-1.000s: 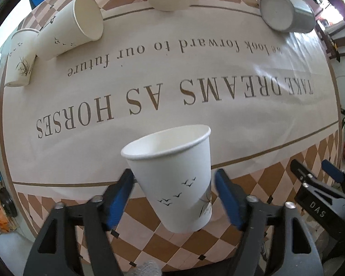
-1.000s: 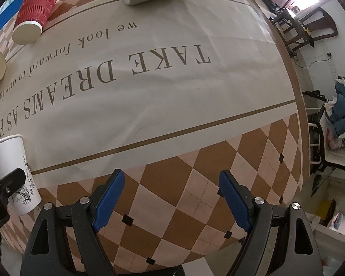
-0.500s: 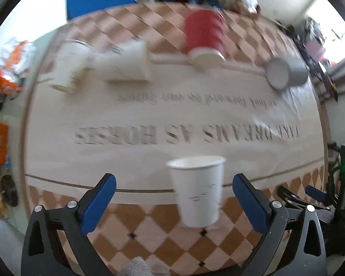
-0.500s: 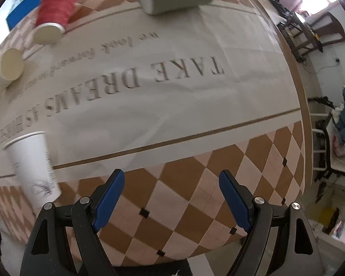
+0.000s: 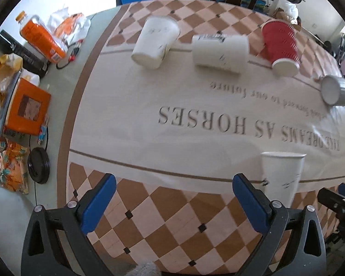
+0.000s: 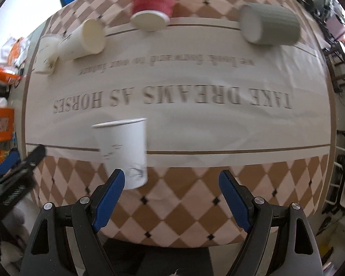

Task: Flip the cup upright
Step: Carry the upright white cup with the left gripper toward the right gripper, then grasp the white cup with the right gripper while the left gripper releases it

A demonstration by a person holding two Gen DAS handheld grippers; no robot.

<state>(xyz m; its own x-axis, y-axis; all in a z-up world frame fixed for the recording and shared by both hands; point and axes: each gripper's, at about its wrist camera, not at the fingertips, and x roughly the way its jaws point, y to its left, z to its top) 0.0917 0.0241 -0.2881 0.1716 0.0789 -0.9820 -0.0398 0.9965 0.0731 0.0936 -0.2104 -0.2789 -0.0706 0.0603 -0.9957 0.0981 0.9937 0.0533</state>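
A white paper cup (image 5: 281, 179) stands upright near the table's front edge, right of my open, empty left gripper (image 5: 172, 201). It also shows in the right wrist view (image 6: 125, 151), just ahead and left of my open, empty right gripper (image 6: 172, 197). Several cups lie on their sides at the far edge: two white paper cups (image 5: 155, 42) (image 5: 220, 53), a red ribbed cup (image 5: 280, 47) and a grey mug (image 5: 334, 89). The right view shows the red cup (image 6: 153, 2) and the grey mug (image 6: 268, 24) too.
The table has a checkered cloth with a printed cream band (image 5: 172, 124). Left of it lie an orange bottle (image 5: 40, 36), an orange box (image 5: 26, 107), a black lid (image 5: 38, 169) and bags. The left gripper (image 6: 13, 172) shows at the right view's left edge.
My left gripper has opened, let go of the white cup, pulled back and swung left. The cup now stands on the table. My right gripper has swung left toward it.
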